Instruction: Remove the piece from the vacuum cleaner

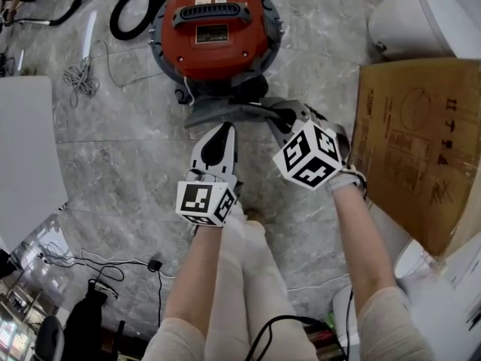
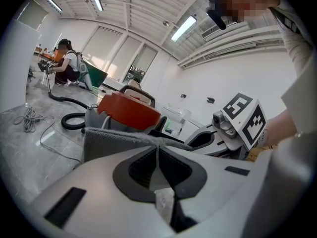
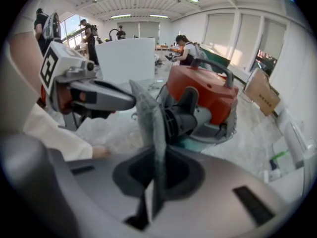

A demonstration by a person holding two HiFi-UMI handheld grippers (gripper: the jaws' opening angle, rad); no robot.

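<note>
Evidently the removal is begun but not finished. Both grippers have hold of the piece [image 1: 225, 113], a flat grey sheet lying between the vacuum [image 1: 214, 28] and the person, yet it is not off. In the right gripper view its far end meets the dark ribbed port [image 3: 184, 117] at the vacuum's side, and I judge it to be attached there or only just parting. The left gripper [image 2: 157, 150] is clamped on one edge of the sheet, jaws together over it. The right gripper [image 3: 157, 157] pinches the sheet too, which stands edge-on between its closed jaws. What remains, as I read it, is to pull the piece clear of the port and carry it away.

The piece looks like felt or filter cloth — matt, grey, finely textured, thin, and limp enough to crease where it is gripped. The vacuum is a round drum with a glossy red plastic top, a dark handle and a grey base. A black hose [image 1: 128, 10] loops beside it. The floor [image 1: 128, 164] is polished, grey and marble-patterned, and a flat brown cardboard [image 1: 417, 141] lies at the right.
</note>
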